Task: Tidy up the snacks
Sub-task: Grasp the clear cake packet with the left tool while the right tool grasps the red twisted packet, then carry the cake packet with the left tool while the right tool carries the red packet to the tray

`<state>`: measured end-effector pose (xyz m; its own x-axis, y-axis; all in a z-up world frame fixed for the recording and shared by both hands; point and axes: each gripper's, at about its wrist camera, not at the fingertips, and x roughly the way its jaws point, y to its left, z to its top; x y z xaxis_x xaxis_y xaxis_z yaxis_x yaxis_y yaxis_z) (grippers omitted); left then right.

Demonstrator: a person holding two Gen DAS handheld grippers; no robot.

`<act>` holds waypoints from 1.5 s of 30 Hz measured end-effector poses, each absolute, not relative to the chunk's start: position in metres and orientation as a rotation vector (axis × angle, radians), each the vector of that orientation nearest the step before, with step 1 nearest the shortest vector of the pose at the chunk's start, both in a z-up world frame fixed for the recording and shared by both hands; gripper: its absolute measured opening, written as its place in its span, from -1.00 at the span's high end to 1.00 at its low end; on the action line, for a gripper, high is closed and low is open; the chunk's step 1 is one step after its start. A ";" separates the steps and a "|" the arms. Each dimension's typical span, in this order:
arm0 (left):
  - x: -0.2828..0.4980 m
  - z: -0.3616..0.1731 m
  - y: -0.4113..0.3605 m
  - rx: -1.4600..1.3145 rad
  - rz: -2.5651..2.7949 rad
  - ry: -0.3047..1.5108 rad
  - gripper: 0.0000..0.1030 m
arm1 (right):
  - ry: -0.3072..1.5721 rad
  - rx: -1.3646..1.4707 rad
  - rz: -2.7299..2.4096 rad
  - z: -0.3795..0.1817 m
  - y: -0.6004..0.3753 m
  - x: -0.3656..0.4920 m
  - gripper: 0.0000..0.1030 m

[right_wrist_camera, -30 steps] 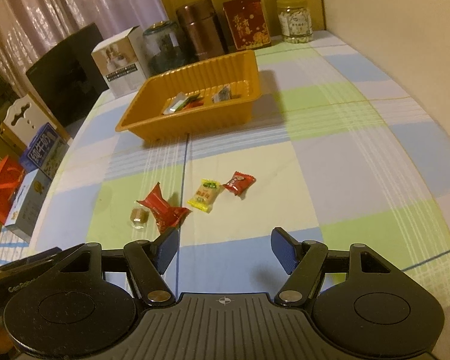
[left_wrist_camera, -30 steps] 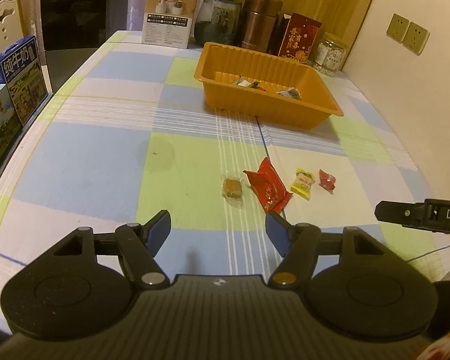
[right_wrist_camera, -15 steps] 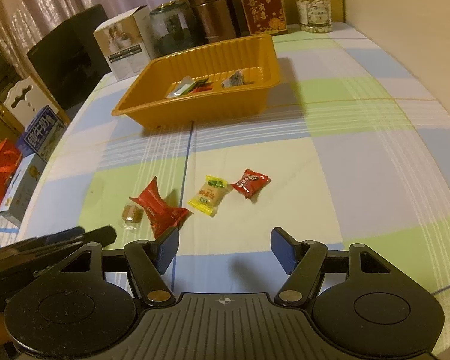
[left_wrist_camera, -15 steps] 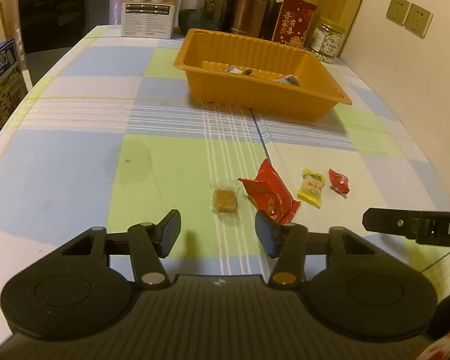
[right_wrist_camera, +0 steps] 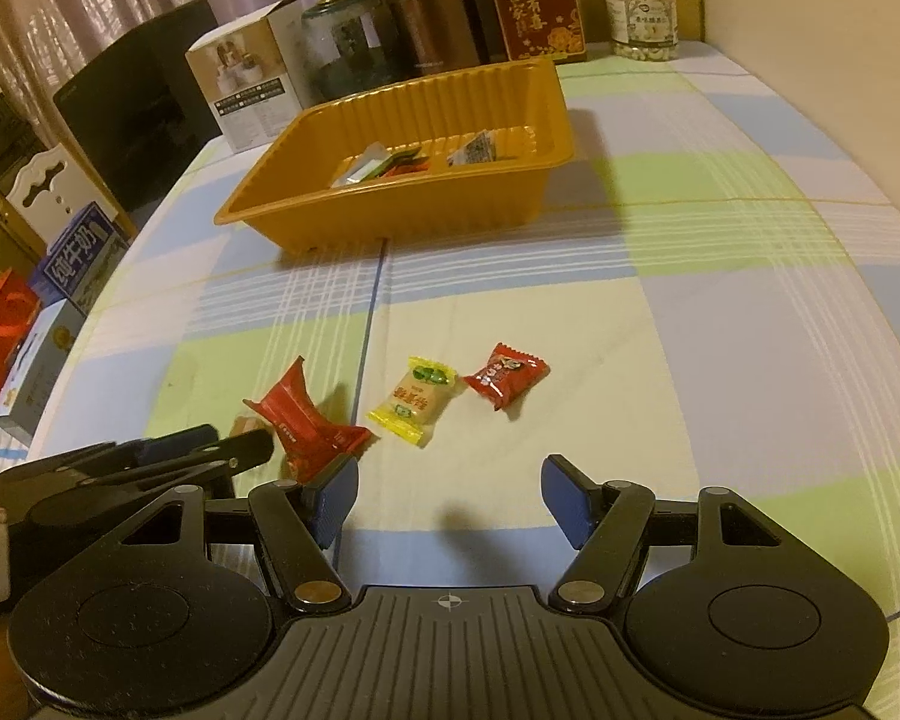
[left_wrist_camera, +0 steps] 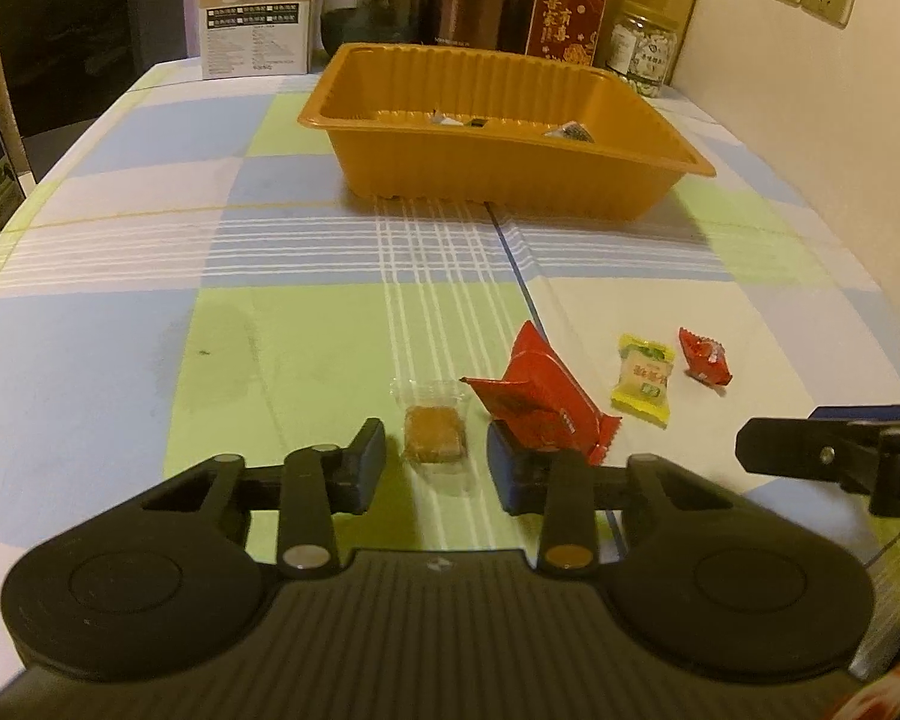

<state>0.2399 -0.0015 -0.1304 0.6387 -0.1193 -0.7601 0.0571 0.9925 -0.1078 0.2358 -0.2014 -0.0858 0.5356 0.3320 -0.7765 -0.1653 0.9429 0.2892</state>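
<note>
left gripper (left_wrist_camera: 437,465): jaws just narrowed around brown candy (left_wrist_camera: 435,432), pads not touching
right gripper (right_wrist_camera: 447,495): held open, empty
tray (left_wrist_camera: 498,165): far

The tablecloth (left_wrist_camera: 306,192) under my grippers was a plaid of pale blue, light green and cream, crossed by thin white stripes. The ribbed tray (left_wrist_camera: 510,174) was orange. One sweet (left_wrist_camera: 435,432) was brown in clear wrap, one packet (left_wrist_camera: 537,399) bright red, one candy (left_wrist_camera: 643,381) yellow with green print, another (left_wrist_camera: 705,357) red. My finger pads (right_wrist_camera: 570,501) were blue on black.
</note>
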 end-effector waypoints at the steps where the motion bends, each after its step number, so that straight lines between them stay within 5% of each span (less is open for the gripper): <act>1: 0.240 -0.131 -0.003 -0.055 -0.098 0.869 0.58 | 0.963 0.187 0.302 -0.087 -0.200 0.236 -0.33; 13: 0.223 -0.120 0.032 -0.098 -0.050 0.886 0.62 | 0.922 0.072 0.459 -0.091 -0.162 0.244 -0.31; 16: 0.216 -0.117 0.045 -0.113 -0.025 0.883 0.62 | 0.908 0.012 0.518 -0.092 -0.146 0.250 -0.09; 25: 0.207 -0.110 0.057 -0.122 -0.002 0.861 0.62 | 0.866 -0.229 0.625 -0.108 -0.103 0.259 0.02; 34: 0.205 -0.104 0.057 -0.142 -0.014 0.848 0.62 | 0.886 -0.287 0.603 -0.125 -0.088 0.268 0.53; 45: 0.197 -0.092 0.049 -0.138 -0.029 0.829 0.62 | 0.872 -0.158 0.527 -0.100 -0.113 0.249 0.56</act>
